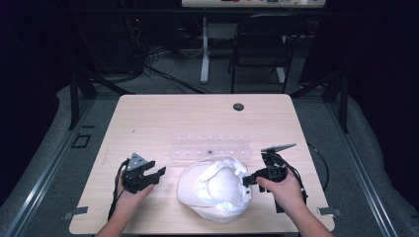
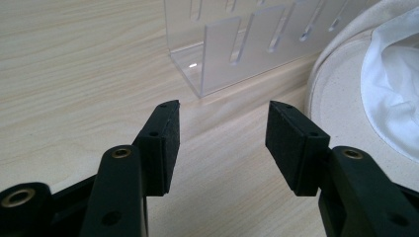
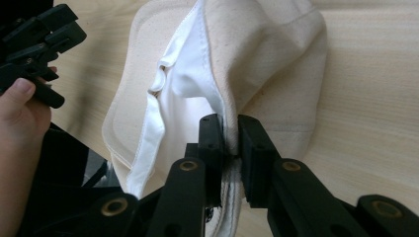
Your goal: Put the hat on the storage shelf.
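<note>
The light wooden table (image 1: 148,118) carries a white cap (image 1: 217,190) near its front edge, inside facing up. The right gripper (image 3: 230,136) is clamped on the cap's rim; the left gripper (image 2: 222,131) stands apart beside it, jaws spread and holding nothing. Beyond lies a clear acrylic rack (image 1: 210,147).

A pale wooden worktop (image 1: 148,118) with a dark round grommet hole (image 1: 238,106) near its far edge sits under bright overhead light, and the room around it drops into near darkness. Behind it there's a black folding chair (image 1: 262,44), the white leg of another desk (image 1: 204,49) and a tangle of black cables (image 1: 148,59) on grey carpet (image 1: 173,74). Metal rails (image 1: 44,182) run along the floor either side.
</note>
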Demonstrator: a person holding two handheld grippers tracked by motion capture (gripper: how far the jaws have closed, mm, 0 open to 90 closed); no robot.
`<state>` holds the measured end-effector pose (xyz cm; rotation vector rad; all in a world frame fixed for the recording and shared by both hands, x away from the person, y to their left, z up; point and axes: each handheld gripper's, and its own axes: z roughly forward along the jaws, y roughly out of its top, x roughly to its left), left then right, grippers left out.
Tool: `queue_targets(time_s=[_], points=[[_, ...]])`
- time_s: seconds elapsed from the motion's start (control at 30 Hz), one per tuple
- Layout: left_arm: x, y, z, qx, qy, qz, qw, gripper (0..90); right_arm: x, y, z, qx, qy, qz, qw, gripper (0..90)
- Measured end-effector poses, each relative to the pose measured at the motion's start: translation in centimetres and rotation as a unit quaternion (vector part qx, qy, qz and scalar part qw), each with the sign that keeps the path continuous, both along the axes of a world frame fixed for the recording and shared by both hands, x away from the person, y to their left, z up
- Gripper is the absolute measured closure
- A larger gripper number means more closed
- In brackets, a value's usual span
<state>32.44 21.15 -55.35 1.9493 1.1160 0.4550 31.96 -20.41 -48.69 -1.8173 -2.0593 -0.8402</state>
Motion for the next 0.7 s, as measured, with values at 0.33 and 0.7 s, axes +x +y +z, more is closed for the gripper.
queue_targets(time_s=[0.33, 0.7], points=[[0.0, 0.0, 0.0, 0.001, -0.001, -0.001, 1.0, 48.3, 0.3, 0.0, 1.1, -0.02, -0.009, -0.002, 0.9998, 83.9], [-0.1, 0.0, 0.1, 0.001, -0.004, -0.005, 1.0, 48.3, 0.6, 0.4, 3.6, -0.038, -0.038, -0.009, 0.9985, 84.0]])
